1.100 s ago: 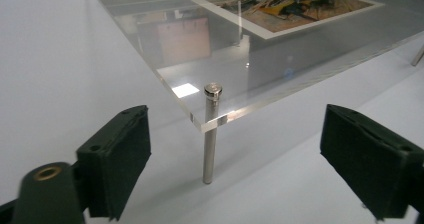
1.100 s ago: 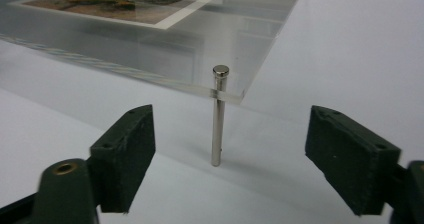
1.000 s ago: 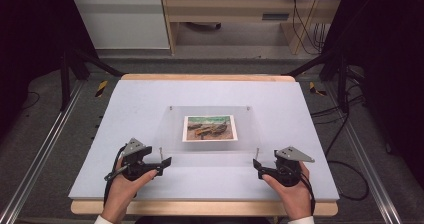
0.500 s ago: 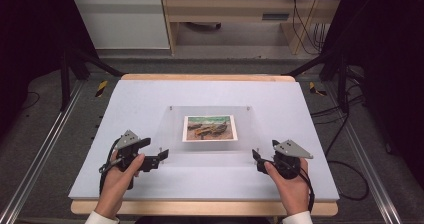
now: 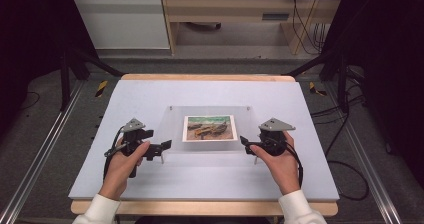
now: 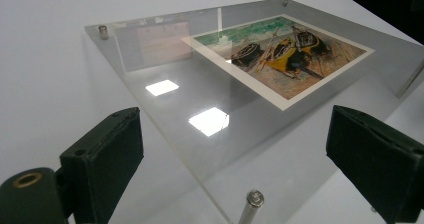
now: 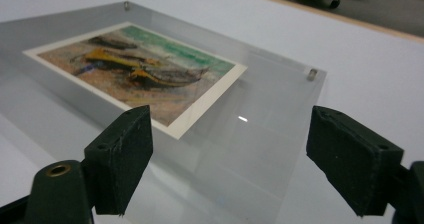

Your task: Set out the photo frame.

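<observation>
Two tongs, both spread wide and holding nothing, flank the clear acrylic frame (image 5: 207,130) that lies flat on the white counter (image 5: 280,179) with a boat picture (image 5: 209,128) under it. My left tongs (image 5: 167,145) sit just off its near corner, where a small metal standoff (image 6: 252,204) props the sheet up between my jaws. My right tongs (image 5: 243,140) face the frame's opposite side edge, close but apart from it. I judge the step is to take the frame from both sides. To do it well I should come in level, slip one jaw under each edge, and close both together, gently, so the slick sheet doesn't tip or slide.
</observation>
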### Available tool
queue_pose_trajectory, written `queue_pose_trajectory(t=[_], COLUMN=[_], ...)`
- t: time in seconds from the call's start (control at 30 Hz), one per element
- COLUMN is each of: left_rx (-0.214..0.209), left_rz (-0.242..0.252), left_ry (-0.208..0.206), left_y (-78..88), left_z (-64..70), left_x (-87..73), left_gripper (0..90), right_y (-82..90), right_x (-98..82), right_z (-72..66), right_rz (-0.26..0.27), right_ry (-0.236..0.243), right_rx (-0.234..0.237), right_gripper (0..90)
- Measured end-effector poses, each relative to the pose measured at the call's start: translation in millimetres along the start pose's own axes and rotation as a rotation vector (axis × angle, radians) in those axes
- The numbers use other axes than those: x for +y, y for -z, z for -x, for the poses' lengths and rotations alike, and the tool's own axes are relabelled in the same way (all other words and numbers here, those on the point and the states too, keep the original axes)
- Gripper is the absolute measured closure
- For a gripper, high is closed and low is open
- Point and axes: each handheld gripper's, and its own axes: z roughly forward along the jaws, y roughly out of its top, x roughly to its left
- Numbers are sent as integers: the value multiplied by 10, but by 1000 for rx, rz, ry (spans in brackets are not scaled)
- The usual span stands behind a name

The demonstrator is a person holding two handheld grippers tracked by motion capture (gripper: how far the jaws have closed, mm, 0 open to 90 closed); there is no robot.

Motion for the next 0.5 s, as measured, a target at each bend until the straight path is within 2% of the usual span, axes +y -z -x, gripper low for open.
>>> queue_pose_trajectory(t=[0.07, 0.1, 0.2, 0.23, 0.5], left_rx=[3, -3, -8, -8, -15], left_rz=[0, 6, 4, 6, -5], left_ry=[25, 39, 40, 42, 42], left_y=[-22, -32, -50, -50, -109], left_z=[-14, -15, -2, 1, 36], left_x=[-11, -19, -40, -47, -103], left_gripper=[85, 88, 102, 102, 122], right_y=[-32, -37, -21, -10, -35], right_x=[-40, -47, -64, -67, -96], right_z=[44, 56, 90, 97, 117], right_rz=[-8, -13, -19, -20, -45], right_ry=[-51, -59, -82, -104, -139], right_rx=[19, 27, 24, 36, 94], right_gripper=[175, 173, 168, 162, 137])
